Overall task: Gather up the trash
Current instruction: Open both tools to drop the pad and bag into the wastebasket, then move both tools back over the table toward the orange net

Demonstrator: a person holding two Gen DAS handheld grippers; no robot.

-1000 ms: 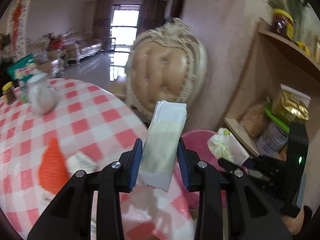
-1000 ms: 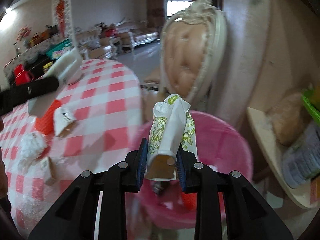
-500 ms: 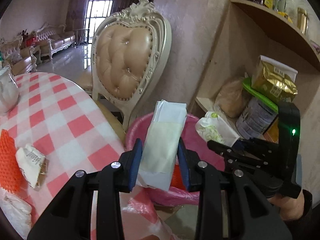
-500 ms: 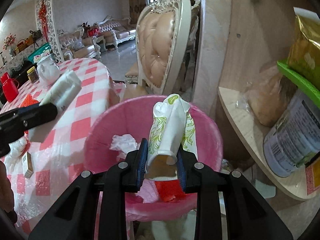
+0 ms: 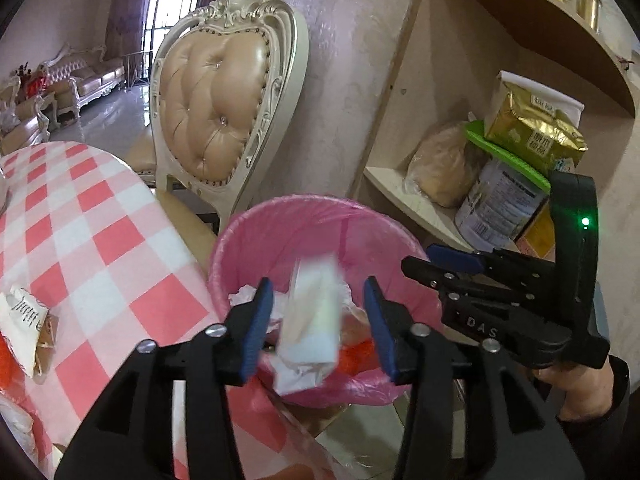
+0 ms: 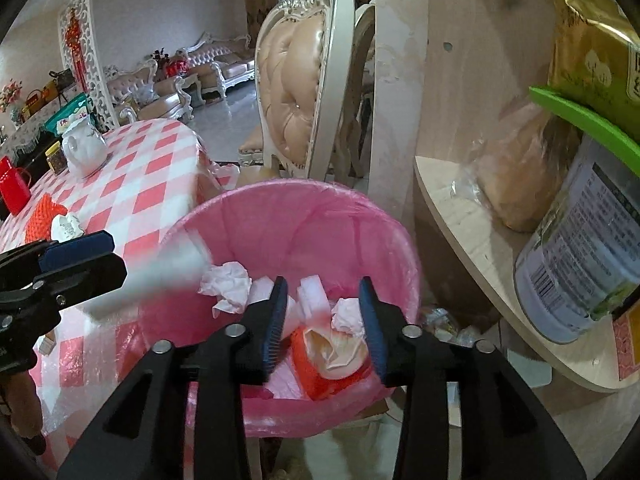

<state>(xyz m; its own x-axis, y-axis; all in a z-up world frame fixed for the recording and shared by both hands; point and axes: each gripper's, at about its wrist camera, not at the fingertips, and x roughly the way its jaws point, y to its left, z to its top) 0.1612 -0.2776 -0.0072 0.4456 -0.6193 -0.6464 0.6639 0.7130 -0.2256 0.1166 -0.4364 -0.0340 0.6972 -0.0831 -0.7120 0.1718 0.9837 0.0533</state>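
A pink-lined trash bin [image 5: 240, 236] [image 6: 304, 200] stands between the table and the shelf. It holds crumpled tissues [image 6: 228, 284] and a red wrapper [image 6: 316, 376]. My left gripper [image 5: 318, 320] is open above the bin, and a pale white-green packet [image 5: 316, 316] falls blurred between its fingers. The packet shows as a blur in the right wrist view [image 6: 164, 276]. My right gripper [image 6: 322, 320] is open and empty over the bin, above a crumpled paper cup [image 6: 340, 348]. It shows in the left wrist view [image 5: 452, 264].
A table with a red-white checked cloth [image 5: 80, 220] [image 6: 152, 176] carries more wrappers [image 5: 24, 328] [image 6: 66, 228], an orange net [image 6: 42, 216] and a white teapot [image 6: 82, 150]. An ornate chair [image 5: 216, 108] stands behind the bin. A shelf [image 6: 480, 248] with cans and bags is on the right.
Both grippers have opened over the bin. The left one let go of the white-green packet, now falling. The right one dropped the green-patterned paper cup into the bin.
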